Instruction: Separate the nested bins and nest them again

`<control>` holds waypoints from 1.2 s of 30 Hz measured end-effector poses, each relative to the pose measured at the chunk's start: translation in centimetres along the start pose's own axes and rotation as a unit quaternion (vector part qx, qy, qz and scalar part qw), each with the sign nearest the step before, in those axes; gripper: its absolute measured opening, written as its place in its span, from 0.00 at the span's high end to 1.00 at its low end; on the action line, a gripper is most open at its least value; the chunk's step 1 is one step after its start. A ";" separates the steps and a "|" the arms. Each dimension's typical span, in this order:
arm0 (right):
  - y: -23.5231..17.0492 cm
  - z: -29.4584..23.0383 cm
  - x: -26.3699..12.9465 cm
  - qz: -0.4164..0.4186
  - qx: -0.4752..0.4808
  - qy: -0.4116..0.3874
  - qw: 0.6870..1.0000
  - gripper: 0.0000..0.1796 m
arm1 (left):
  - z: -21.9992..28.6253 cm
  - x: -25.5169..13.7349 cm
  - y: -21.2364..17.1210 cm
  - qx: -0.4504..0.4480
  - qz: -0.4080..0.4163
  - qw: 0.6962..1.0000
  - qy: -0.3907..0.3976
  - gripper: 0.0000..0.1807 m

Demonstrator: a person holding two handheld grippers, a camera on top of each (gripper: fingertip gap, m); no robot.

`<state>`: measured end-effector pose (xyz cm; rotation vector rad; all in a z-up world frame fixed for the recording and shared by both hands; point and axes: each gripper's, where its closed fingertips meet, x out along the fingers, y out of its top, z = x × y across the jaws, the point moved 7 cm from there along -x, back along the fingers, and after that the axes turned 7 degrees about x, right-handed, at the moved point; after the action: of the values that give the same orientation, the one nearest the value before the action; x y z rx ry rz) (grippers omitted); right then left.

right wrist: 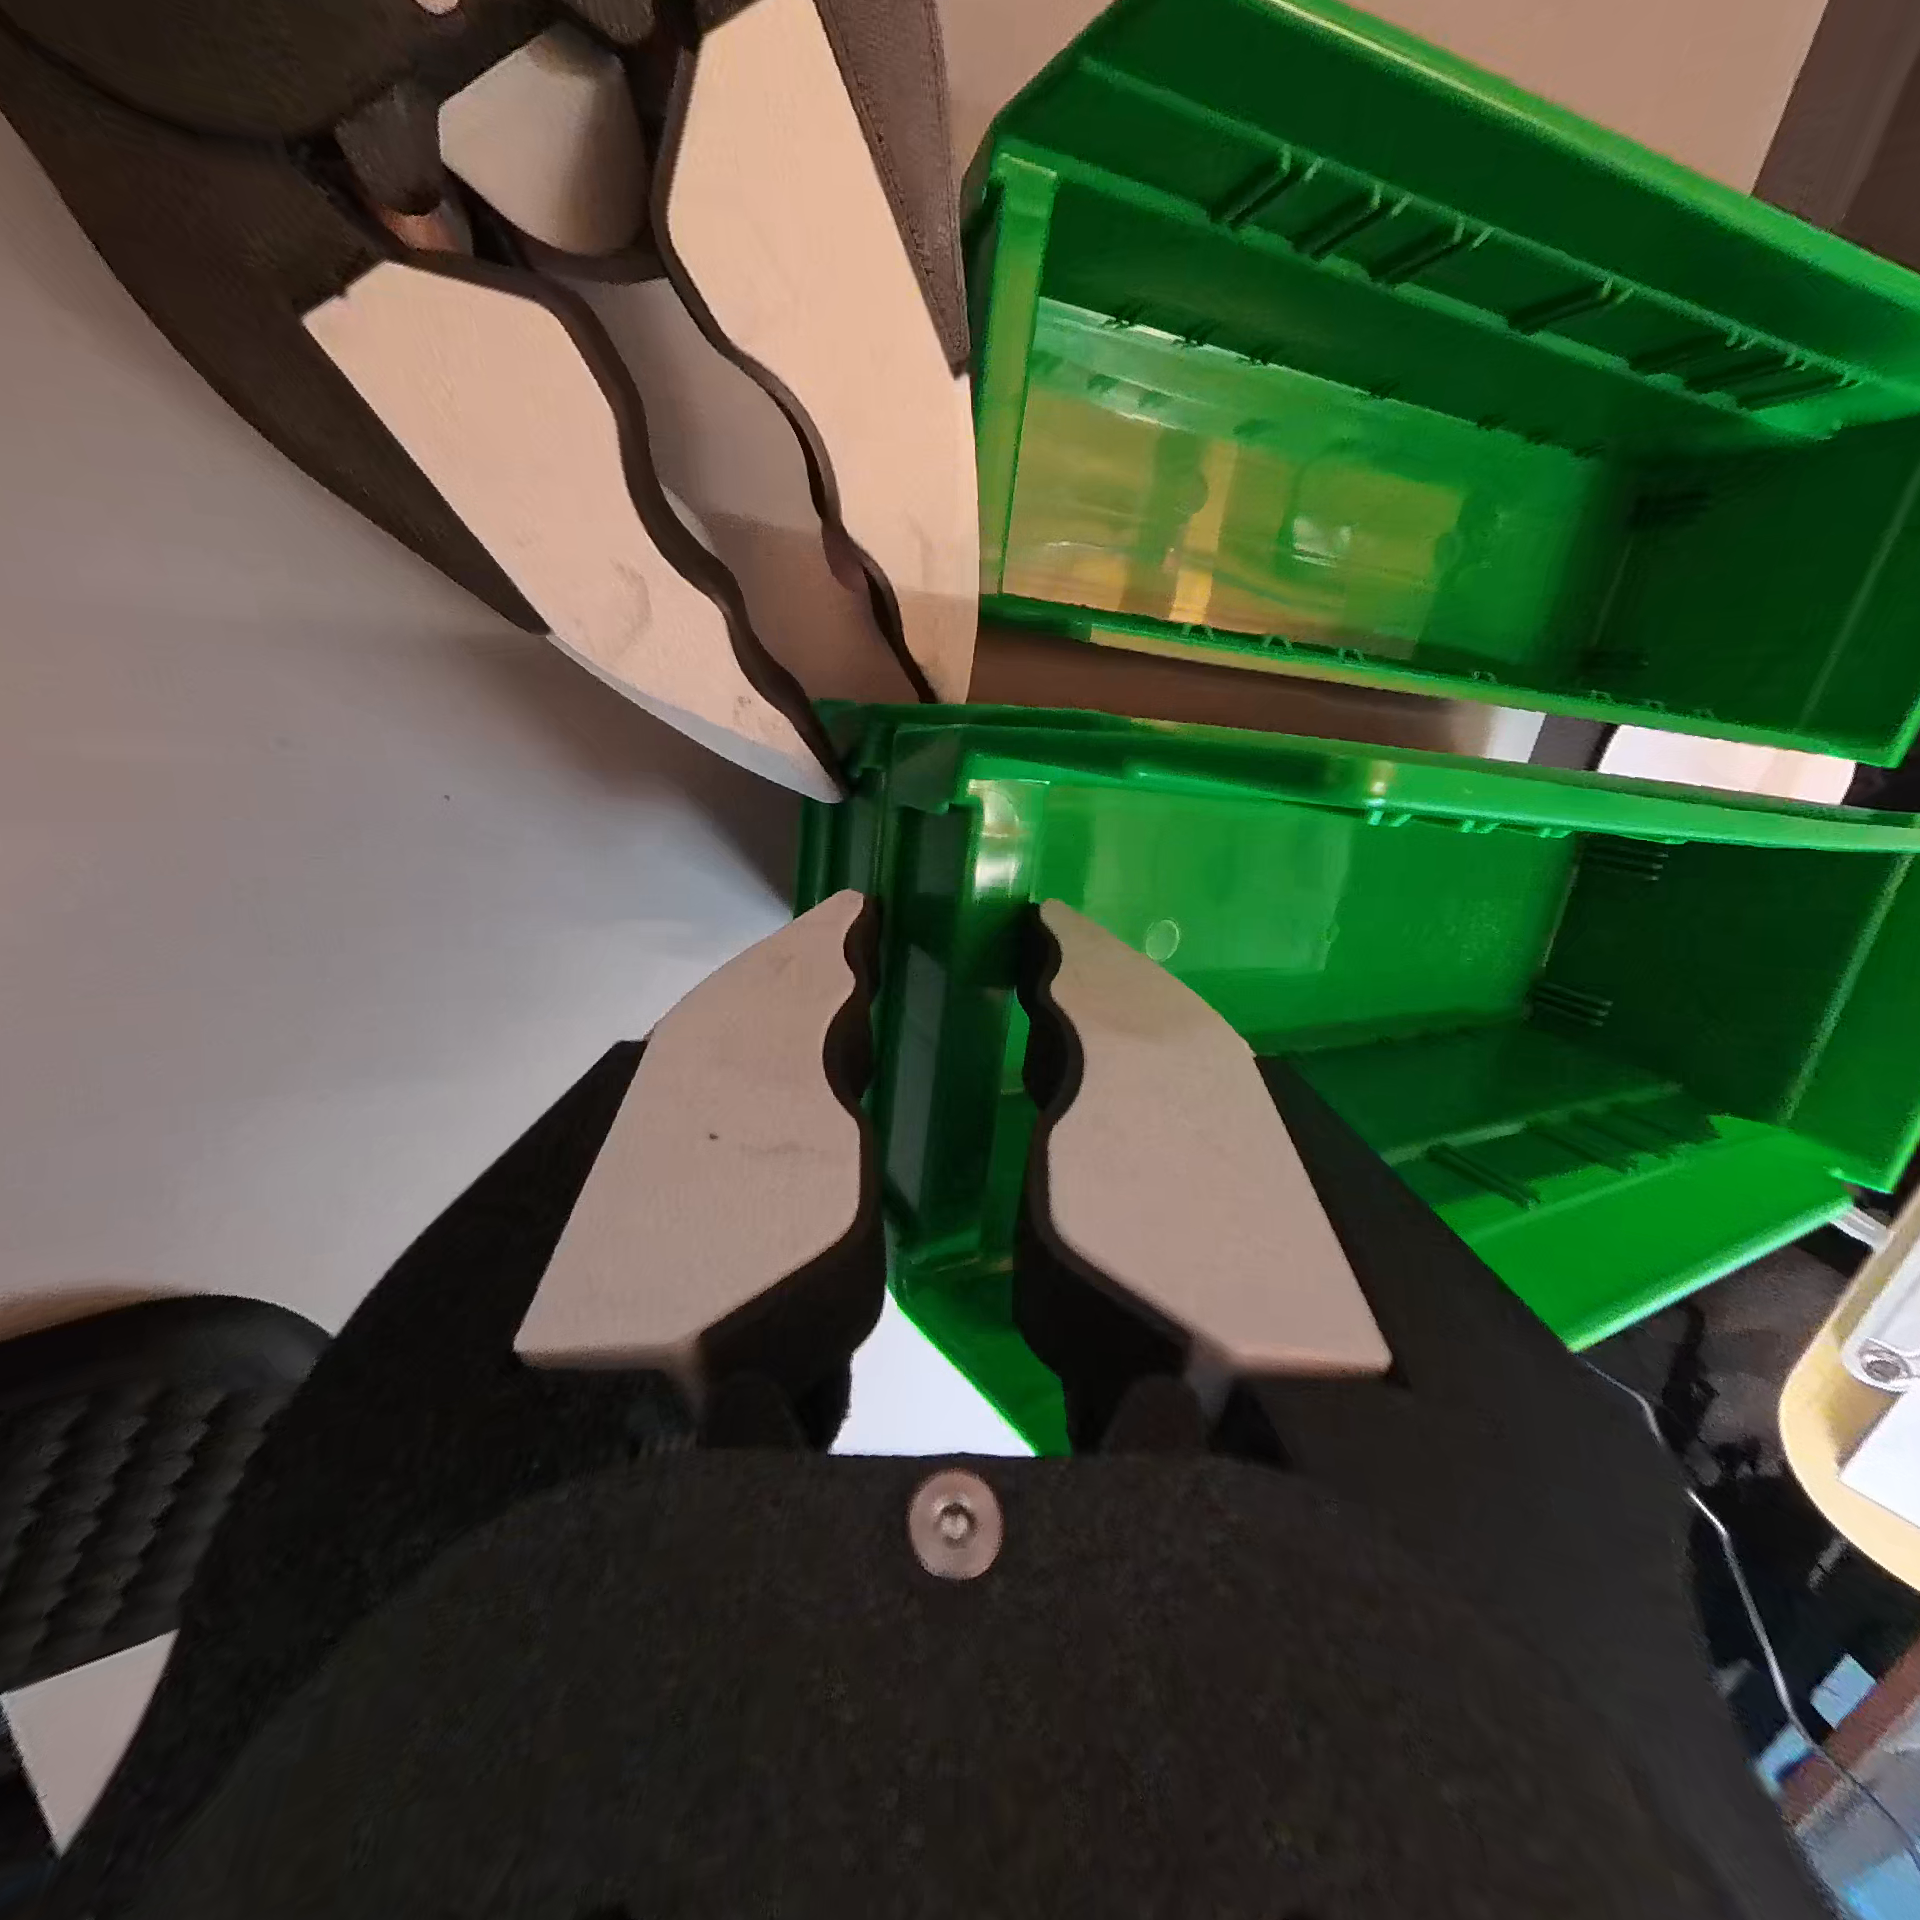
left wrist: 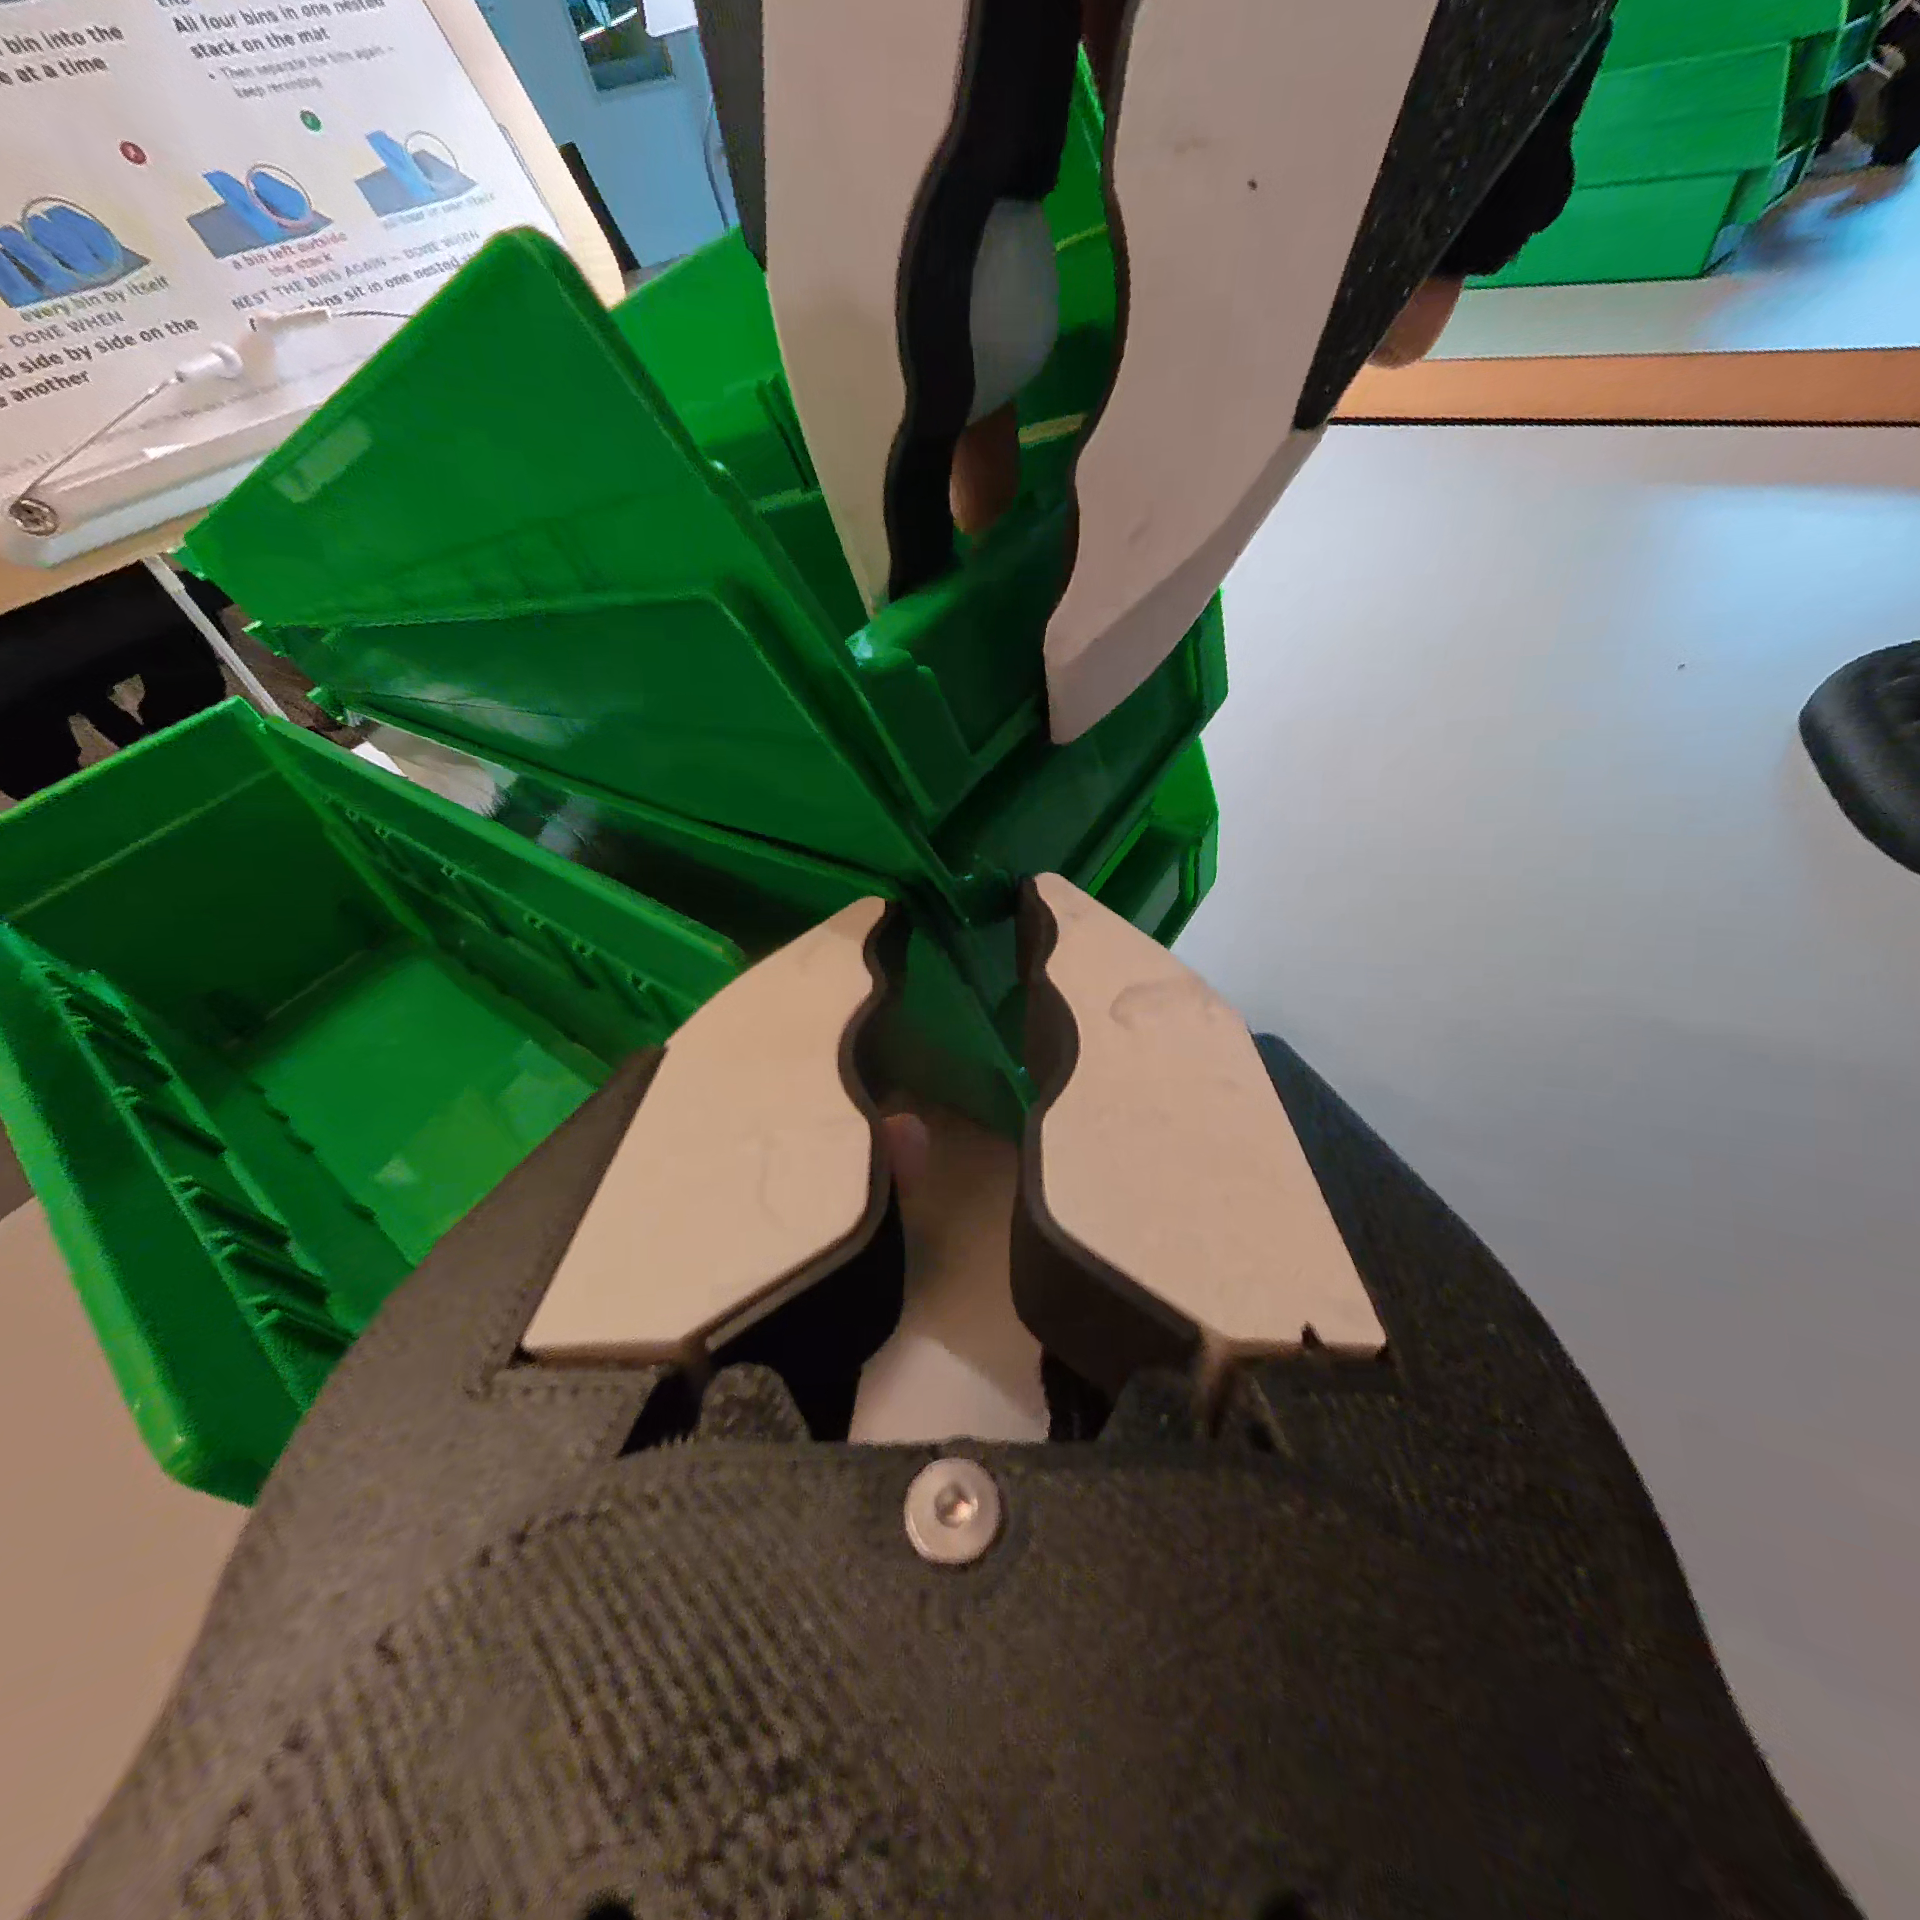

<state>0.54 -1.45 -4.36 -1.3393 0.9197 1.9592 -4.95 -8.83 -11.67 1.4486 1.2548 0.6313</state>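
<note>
- The left hand-held gripper, in the lower centre of the left wrist view, has its two fingers nearly together on a thin green corner edge of the nested bins; the pads touch the plastic on both sides.
- How many bins sit in this tilted stack is hard to tell; at least two walls lie one inside the other, and the far part is hidden behind the other tool.
- The right hand-held gripper, in the lower centre of the right wrist view, is closed to a narrow gap around the front wall of the same stack. Its pads press on the wall.
- In the left wrist view the right tool comes down from the upper centre, and its body is cut off by the top edge.
- A single green bin rests open on the worktop at the lower left, partly hidden by the gripper body.
- In the right wrist view it appears at the upper right, beside the stack but apart from it.
- An instruction board stands at the upper left, cut off by the frame.
- More green bins at the upper right are blurred.
- A black chair shows only partly at the right edge.
</note>
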 end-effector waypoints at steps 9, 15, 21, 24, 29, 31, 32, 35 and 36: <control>0.2 1.7 -4.5 0.092 0.051 0.013 0.994 0.85 | 0.1 0.4 -1.3 -0.012 -0.009 1.000 0.005 0.90; -0.6 1.1 -8.3 0.081 0.034 -0.032 0.996 0.84 | 0.0 0.3 -0.9 -0.030 -0.017 0.999 -0.002 0.89; -1.9 1.1 -11.2 0.128 0.034 -0.080 0.988 0.84 | 0.6 0.1 -1.0 -0.013 -0.011 1.000 0.002 0.88; -3.2 1.4 -13.6 0.144 0.048 -0.089 0.984 0.84 | 0.8 -0.3 -0.8 -0.005 -0.012 1.000 0.001 0.84; -5.6 1.8 -18.5 0.183 0.077 -0.114 0.973 0.84 | 0.9 -1.8 -0.6 -0.015 0.001 1.000 0.000 0.78; -6.3 1.7 -20.0 0.195 0.084 -0.123 0.969 0.84 | 1.0 -2.0 -0.7 -0.013 -0.001 1.000 0.003 0.78; -6.6 1.6 -20.5 0.195 0.085 -0.131 0.968 0.84 | 1.0 -2.0 -0.7 -0.012 0.000 1.000 0.004 0.78; -7.5 1.2 -22.0 0.189 0.085 -0.161 0.965 0.85 | 1.1 -2.2 -0.4 -0.010 0.003 1.000 0.006 0.78; -8.0 1.1 -22.3 0.180 0.084 -0.173 0.965 0.84 | 1.1 -2.4 -0.3 -0.010 0.006 1.000 0.007 0.78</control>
<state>13.35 2.21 15.24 -0.7363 1.1812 2.2305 -4.78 -11.44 -11.67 1.4389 1.2483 0.6605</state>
